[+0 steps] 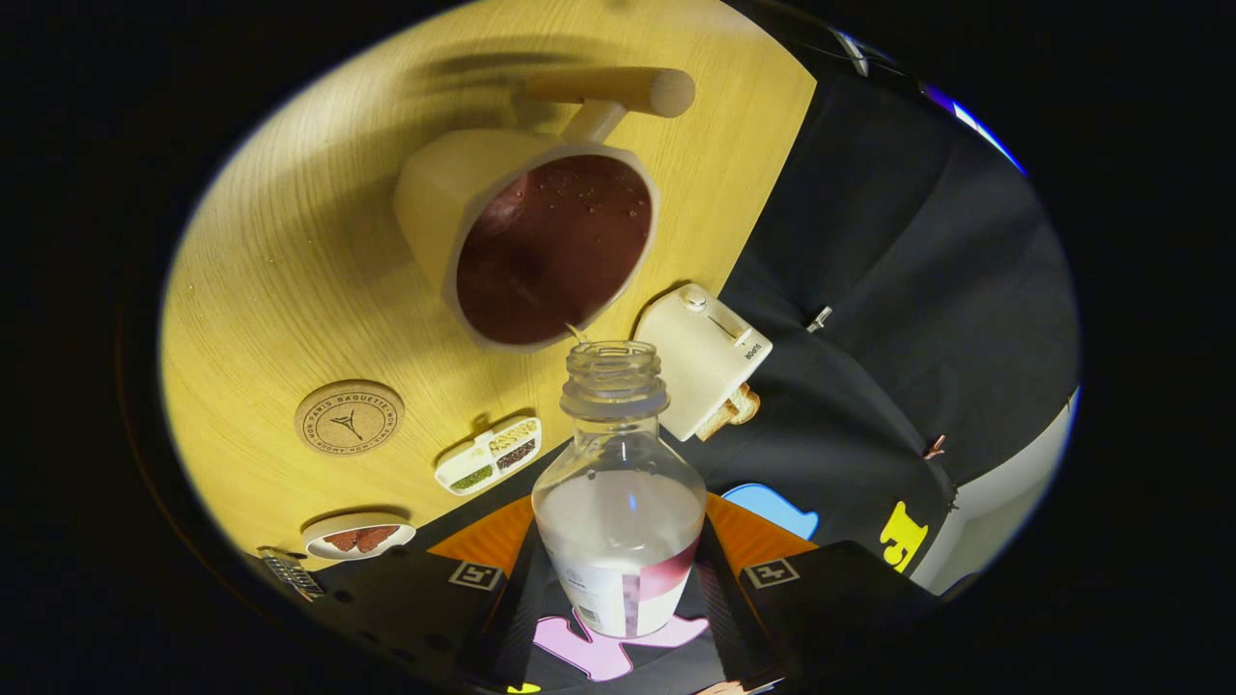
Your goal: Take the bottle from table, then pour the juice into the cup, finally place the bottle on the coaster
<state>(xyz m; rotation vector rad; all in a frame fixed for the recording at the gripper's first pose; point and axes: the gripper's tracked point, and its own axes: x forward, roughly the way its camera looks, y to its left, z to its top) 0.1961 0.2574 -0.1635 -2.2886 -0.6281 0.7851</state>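
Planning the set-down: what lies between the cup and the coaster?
Gripper view: bare tabletop between cup and coaster; the tool grips the bottle.

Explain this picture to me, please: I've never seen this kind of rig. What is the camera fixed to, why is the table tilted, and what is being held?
The camera rides on a hand-held gripper carried by a person, looking forward along its two fingers. The table looks tilted because the gripper itself is tipped over for pouring.

The jaws are shut on a clear plastic bottle, cap off, its mouth aimed at a cream cup with a wooden handle. The cup already holds dark red juice.

On the light wooden table also lie a round cork coaster, a small white tray of seeds, a small dish and a white toaster with bread in it.
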